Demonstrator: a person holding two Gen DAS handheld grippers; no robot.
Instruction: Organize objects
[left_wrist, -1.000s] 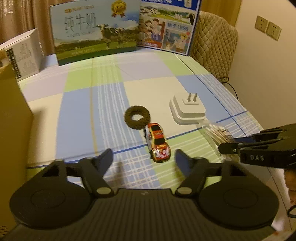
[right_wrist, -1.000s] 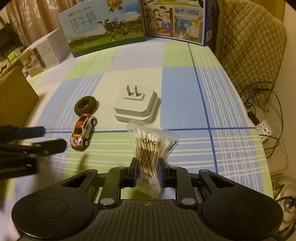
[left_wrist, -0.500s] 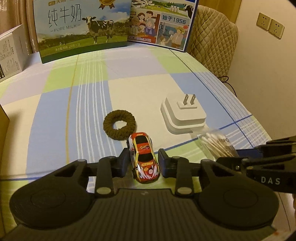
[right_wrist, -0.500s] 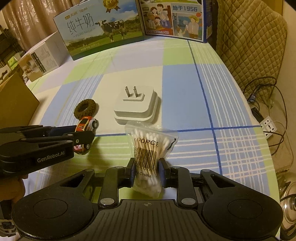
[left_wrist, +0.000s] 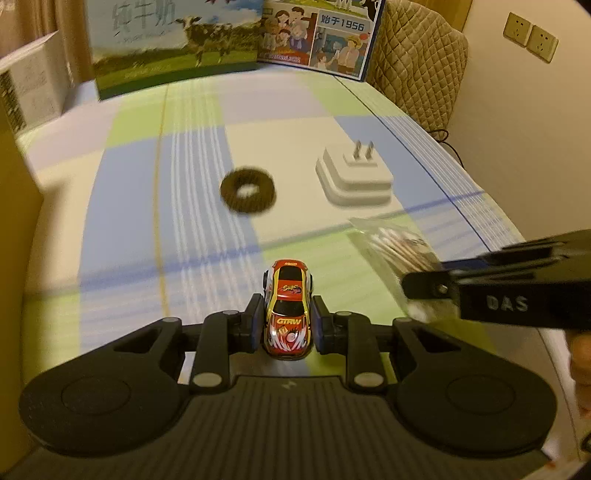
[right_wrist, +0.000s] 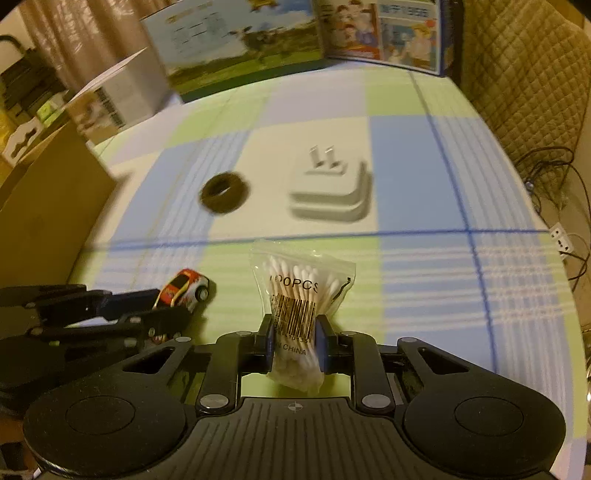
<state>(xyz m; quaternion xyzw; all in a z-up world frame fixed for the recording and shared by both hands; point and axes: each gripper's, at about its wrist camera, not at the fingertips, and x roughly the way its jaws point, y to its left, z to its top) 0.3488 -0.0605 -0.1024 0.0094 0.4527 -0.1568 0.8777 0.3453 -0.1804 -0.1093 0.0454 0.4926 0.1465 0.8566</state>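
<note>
A brown cardboard box (right_wrist: 44, 206) stands at the far left edge of the checked tablecloth (left_wrist: 129, 184), with a white carton (right_wrist: 118, 99) behind it and two printed milk boxes (left_wrist: 177, 40) upright along the back. Next comes the left gripper (left_wrist: 288, 321): its jaws are closing, and the pads already sit against both sides of a small red and yellow toy car (left_wrist: 288, 310), whose nose points away from the camera. Seen from the right wrist view, the car (right_wrist: 184, 288) pokes out between the dark fingers (right_wrist: 122, 295) near the front of the cloth. Farther back, near the middle of the table, a brown fuzzy hair tie (left_wrist: 248, 190) lies flat, and a white plug adapter (left_wrist: 354, 177) rests just to its right with its two prongs pointing up. To the right of the car, the right gripper (right_wrist: 294, 341) is clenched on a clear bag of cotton swabs (right_wrist: 299, 295), pinching it across its lower part just below the barcode label. A quilted chair back (right_wrist: 524, 74) stands beyond the table's right edge.
</note>
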